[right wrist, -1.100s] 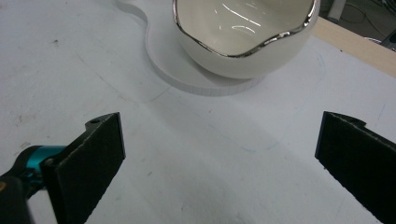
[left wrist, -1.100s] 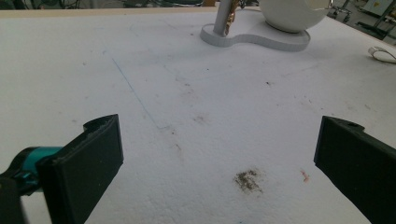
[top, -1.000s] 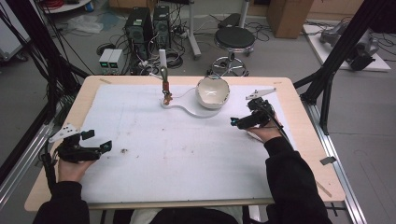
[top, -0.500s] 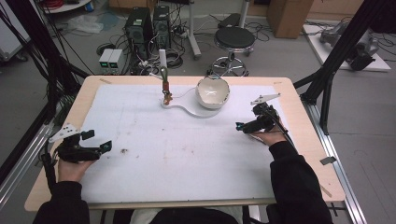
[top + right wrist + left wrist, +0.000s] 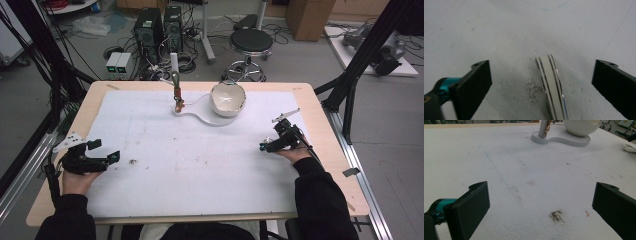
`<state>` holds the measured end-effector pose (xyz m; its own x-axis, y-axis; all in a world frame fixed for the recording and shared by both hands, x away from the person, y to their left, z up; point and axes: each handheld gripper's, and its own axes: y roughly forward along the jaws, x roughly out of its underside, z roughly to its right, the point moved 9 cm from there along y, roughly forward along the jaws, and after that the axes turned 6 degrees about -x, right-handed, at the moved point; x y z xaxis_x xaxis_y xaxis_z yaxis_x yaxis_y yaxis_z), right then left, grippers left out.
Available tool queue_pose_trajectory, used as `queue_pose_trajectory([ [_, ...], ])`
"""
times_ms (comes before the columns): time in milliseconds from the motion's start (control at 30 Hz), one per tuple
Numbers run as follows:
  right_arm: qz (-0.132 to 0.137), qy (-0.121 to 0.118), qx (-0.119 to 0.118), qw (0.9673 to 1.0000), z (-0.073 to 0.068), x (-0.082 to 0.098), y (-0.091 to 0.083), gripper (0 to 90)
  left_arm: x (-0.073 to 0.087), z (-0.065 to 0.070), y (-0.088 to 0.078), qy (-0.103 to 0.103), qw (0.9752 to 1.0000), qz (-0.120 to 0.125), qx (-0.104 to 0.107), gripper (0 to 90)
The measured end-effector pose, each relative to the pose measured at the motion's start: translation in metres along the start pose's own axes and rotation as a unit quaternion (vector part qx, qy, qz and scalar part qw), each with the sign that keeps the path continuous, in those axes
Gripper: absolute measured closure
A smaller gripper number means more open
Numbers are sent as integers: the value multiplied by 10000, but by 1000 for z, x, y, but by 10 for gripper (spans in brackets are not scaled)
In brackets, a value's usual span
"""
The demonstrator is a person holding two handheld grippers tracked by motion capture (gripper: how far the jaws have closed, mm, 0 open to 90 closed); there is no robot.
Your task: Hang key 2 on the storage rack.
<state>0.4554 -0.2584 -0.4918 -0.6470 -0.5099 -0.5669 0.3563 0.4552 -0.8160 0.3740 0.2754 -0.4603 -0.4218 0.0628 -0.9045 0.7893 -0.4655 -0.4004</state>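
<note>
My right gripper (image 5: 541, 82) fingers gape wide around a striped band (image 5: 551, 82), its 6 o'clock end cut off; left gripper (image 5: 541, 207) wide too.

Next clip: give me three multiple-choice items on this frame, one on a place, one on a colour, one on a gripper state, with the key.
1. Where does the white bowl sit?
A. on the white stand at the table's far side
B. in the left gripper
C. on the stool

2. What colour is the banded ring lying between the right gripper jaws?
A. red
B. white with silver lines
C. black

3. How does the left gripper stand?
A. shut on the bowl
B. shut on nothing
C. open over bare sheet

Key: A, the bowl rests on the stand; B, white bands between silver lines; C, jaws wide apart, nothing between.
</note>
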Motion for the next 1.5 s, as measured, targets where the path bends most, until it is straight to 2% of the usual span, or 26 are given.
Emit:
queue_pose_trajectory([
  [133,-46,-6,14,10000,0,2,-1,88,0,0,0,9,10000,-8,1,18],
  [167,-78,-20,-14,10000,0,3,-1,154,0,0,0,15,10000,-14,4,17],
  [233,-147,-28,-27,9999,-1,5,-1,196,0,0,0,9,10000,-9,4,17],
  [267,-176,-32,12,9998,-1,5,0,247,0,0,0,6,10000,-11,6,18],
  [333,-224,-52,98,9997,0,6,1,291,0,0,0,12,10000,-10,9,18],
  [433,-256,-87,177,9995,1,6,2,396,0,0,-1,15,10000,-12,7,18],
  [500,-283,-159,131,9994,0,7,3,496,0,0,-1,17,10000,-12,8,18],
  [567,-340,-136,216,9991,0,8,3,550,0,0,0,14,10000,-7,6,18],
  [667,-356,-114,349,9987,3,8,3,678,0,0,-1,18,10000,-10,6,18],
  [733,-346,-55,319,9989,4,9,1,732,0,0,-1,8,10000,-5,0,18],
  [800,-280,-55,153,9995,0,8,-1,736,0,0,-1,15,10000,-11,2,18],
  [967,-46,-101,197,9997,-5,3,-11,738,0,1,-1,23,10000,-21,7,17],
  [1133,281,-89,48,9996,-12,-7,-21,738,0,1,-1,25,10000,-17,6,18],
  [1300,744,-43,-121,9971,-21,-18,-35,738,1,2,-1,16,10000,-38,31,18],
  [1333,796,-31,-205,9966,-23,-20,-37,738,1,2,-1,13,10000,-41,35,18],
  [1500,1081,-135,-276,9937,-31,-30,-49,738,0,4,-2,14,10000,-22,47,18],
])
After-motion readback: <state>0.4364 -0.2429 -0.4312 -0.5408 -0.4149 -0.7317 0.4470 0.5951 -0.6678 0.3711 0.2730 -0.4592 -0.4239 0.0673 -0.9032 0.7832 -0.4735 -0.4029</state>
